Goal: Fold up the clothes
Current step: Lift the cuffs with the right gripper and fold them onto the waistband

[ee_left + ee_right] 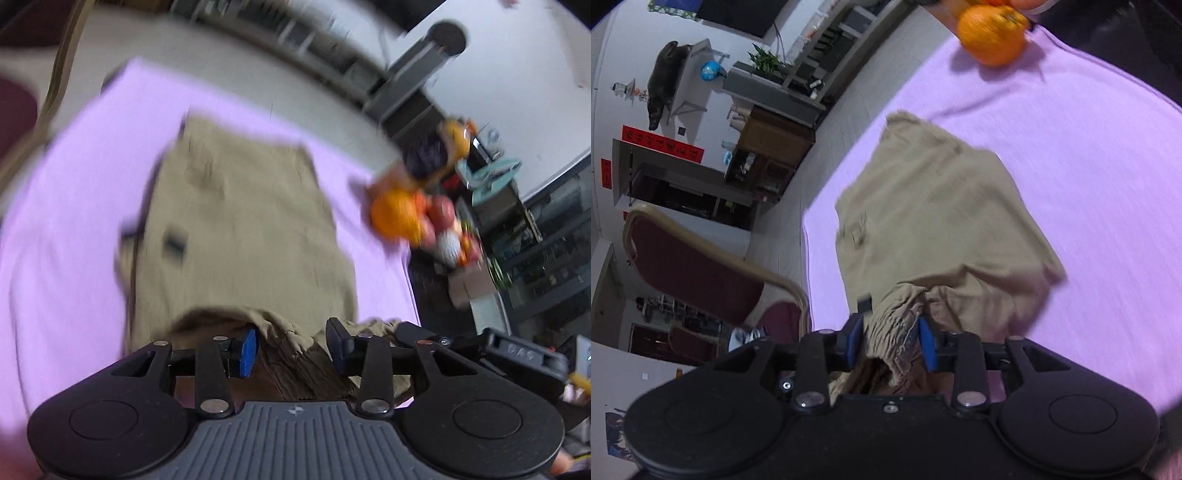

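Note:
A khaki pair of shorts (243,221) lies on the lilac tablecloth (66,229), its near end lifted and bunched. My left gripper (293,350) has that bunched cloth between its blue pads, with a gap left between them. My right gripper (892,341) is shut on a gathered fold of the same shorts (934,214), held just above the lilac tablecloth (1089,155). The left wrist view is blurred by motion.
An orange (395,214) and other fruit sit in a pile at the table's right edge; the orange also shows in the right wrist view (991,33). A maroon chair (701,269) stands beside the table's left edge. Shelves and cabinets lie beyond.

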Demonstrator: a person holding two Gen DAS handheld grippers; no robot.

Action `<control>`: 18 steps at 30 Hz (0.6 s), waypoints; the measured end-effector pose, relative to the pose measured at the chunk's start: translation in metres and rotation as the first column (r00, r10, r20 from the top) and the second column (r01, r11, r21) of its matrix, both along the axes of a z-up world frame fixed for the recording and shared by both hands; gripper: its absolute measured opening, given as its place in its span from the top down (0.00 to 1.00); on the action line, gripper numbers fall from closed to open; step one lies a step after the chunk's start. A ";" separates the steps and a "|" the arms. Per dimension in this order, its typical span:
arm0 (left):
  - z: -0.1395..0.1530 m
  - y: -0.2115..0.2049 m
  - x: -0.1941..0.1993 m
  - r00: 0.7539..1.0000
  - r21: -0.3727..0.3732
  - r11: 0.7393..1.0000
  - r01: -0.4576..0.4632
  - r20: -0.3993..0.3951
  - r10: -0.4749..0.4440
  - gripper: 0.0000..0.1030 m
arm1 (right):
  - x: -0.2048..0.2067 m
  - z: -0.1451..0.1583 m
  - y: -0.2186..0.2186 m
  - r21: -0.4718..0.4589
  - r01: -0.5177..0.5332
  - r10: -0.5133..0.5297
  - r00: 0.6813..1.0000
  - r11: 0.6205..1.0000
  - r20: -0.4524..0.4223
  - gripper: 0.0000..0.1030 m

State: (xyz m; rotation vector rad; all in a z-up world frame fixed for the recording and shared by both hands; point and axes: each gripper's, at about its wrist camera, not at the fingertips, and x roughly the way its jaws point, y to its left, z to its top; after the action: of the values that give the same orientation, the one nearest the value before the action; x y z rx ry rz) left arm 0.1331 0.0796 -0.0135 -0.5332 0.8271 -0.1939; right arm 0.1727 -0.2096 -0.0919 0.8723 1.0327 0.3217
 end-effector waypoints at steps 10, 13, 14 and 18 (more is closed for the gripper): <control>0.009 0.038 0.003 0.979 0.087 0.990 -0.107 0.183 0.089 0.40 | 0.052 0.026 -0.012 -0.100 -0.047 0.069 0.970 0.994 0.231 0.44; -0.013 0.032 0.028 0.995 0.144 0.988 -0.048 0.088 0.035 0.40 | 0.068 0.008 -0.011 -0.122 -0.083 0.109 0.968 0.989 0.228 0.42; -0.020 0.027 0.036 0.998 0.173 0.985 -0.013 0.062 0.002 0.40 | 0.074 0.000 -0.009 -0.129 -0.100 0.127 0.968 0.986 0.218 0.42; -0.050 0.005 0.050 0.993 0.300 0.948 0.105 0.015 -0.114 0.56 | 0.093 -0.043 0.009 -0.179 -0.208 0.233 0.964 0.962 0.132 0.43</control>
State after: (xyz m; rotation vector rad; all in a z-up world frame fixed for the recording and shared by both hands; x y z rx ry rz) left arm 0.1830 0.0849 -0.0635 -0.1989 0.8373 -0.1748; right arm 0.2657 -0.2002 -0.1352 0.5759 1.0007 0.4774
